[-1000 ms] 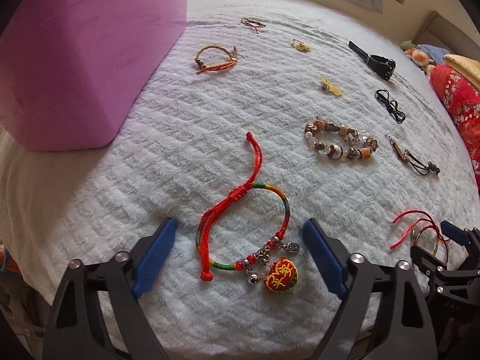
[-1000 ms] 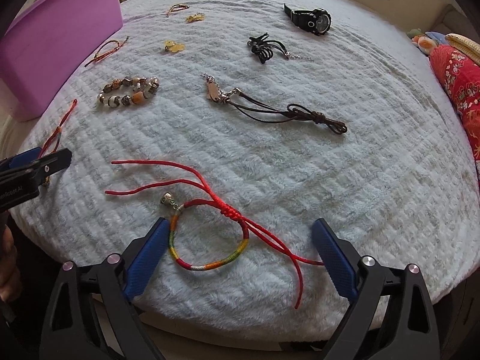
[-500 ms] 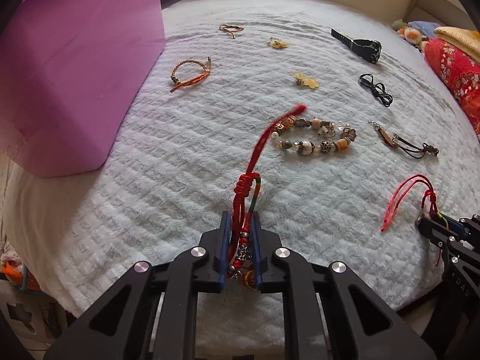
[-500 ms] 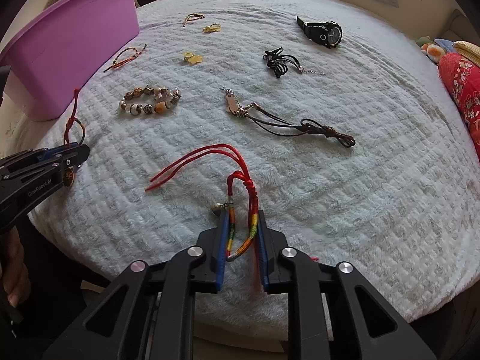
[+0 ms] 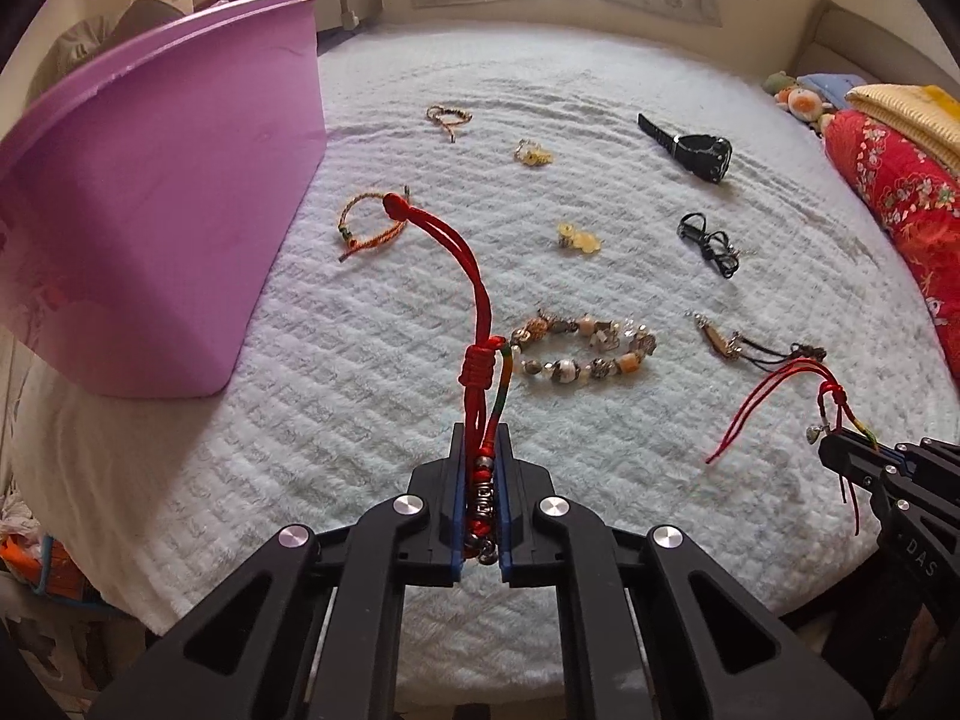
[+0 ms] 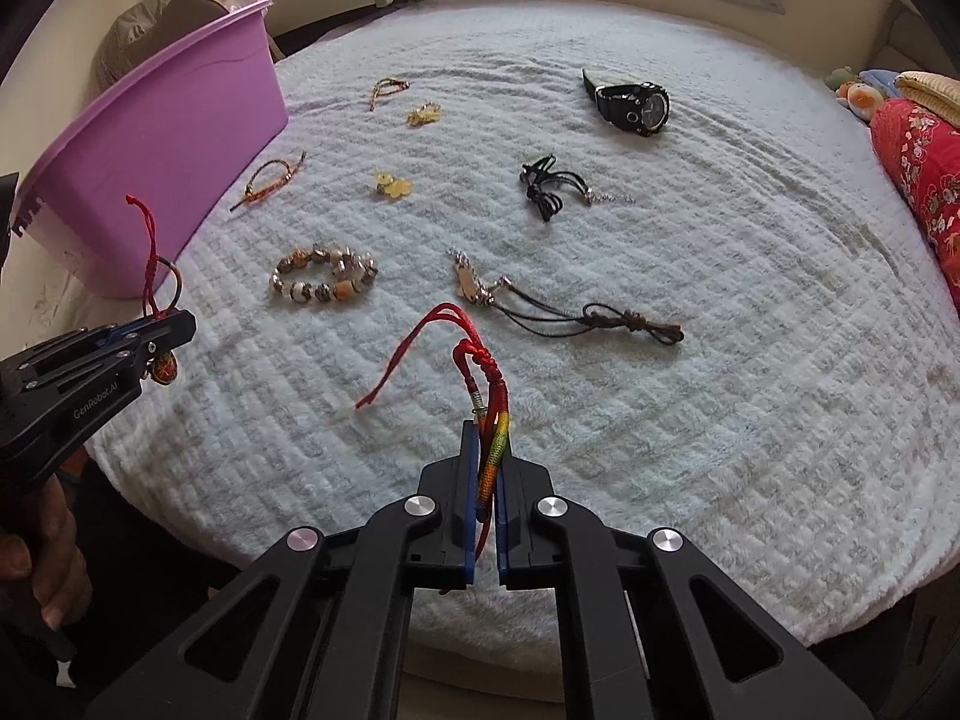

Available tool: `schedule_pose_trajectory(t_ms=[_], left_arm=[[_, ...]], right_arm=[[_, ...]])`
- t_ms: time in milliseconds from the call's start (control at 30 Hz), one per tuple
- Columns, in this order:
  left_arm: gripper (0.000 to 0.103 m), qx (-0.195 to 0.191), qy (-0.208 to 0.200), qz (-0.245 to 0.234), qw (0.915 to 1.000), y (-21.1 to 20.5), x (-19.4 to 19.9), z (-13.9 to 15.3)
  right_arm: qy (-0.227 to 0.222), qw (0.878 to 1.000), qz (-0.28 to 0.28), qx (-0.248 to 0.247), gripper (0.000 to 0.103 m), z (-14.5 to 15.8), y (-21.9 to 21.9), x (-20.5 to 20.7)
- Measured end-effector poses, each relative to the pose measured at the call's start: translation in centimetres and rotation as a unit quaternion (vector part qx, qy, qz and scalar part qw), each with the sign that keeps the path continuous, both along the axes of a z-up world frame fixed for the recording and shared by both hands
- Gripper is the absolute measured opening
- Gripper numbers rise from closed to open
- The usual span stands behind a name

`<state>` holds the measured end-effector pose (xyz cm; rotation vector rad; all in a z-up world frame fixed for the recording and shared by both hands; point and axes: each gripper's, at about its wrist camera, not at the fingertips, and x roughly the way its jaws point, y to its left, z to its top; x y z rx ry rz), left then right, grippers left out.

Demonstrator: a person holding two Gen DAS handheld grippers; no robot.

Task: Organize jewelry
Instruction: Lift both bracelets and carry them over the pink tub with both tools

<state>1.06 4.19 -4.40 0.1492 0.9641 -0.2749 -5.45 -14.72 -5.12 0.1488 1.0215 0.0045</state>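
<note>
My left gripper [image 5: 480, 450] is shut on a red cord bracelet with beads and charms [image 5: 477, 324], held above the pale blue blanket [image 5: 372, 396]; it also shows in the right wrist view [image 6: 157, 276]. My right gripper [image 6: 485, 450] is shut on a red and rainbow cord bracelet [image 6: 480, 366], also lifted; it shows in the left wrist view [image 5: 831, 396]. The purple tub [image 5: 150, 228] stands at the left, also in the right wrist view [image 6: 162, 162].
On the blanket lie a beaded bracelet [image 5: 585, 351], an orange woven bracelet [image 5: 369, 228], a small braided bracelet [image 5: 449, 117], two yellow charms [image 5: 579, 238], a black watch [image 5: 696, 147], a black cord [image 5: 708, 243] and a brown cord necklace [image 6: 564, 312]. A red pillow [image 5: 900, 198] lies right.
Both grippers closed on their bracelets and lifted them off the blanket, rising and pulling back. The cords now hang from the jaws.
</note>
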Motion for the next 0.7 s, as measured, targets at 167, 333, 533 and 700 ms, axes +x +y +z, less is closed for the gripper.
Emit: schedule_pose_trajectory(t_ms=[167, 333, 533, 700], left_arm=[[0.008, -0.019, -0.028, -0.014, 0.9993, -0.6, 0.1, 3.5], [0.008, -0.038, -0.062, -0.029, 0.997, -0.4, 0.8, 7.2], [0.008, -0.05, -0.101, -0.04, 0.9929, 1.0, 2.9, 11.8], [0.008, -0.045, -0.13, -0.032, 0.99, 3.8, 5.1, 15.0]], right_arm=[[-0.037, 0.999, 0.004, 0.01, 0.005, 3.6, 0.3, 0.9], [-0.083, 0.996, 0.018, 0.012, 0.005, 7.9, 1.3, 2.2], [-0.124, 0.991, 0.03, 0.027, 0.005, 12.6, 2.8, 4.5], [-0.157, 0.985, 0.063, 0.036, 0.005, 16.2, 5.7, 6.9]])
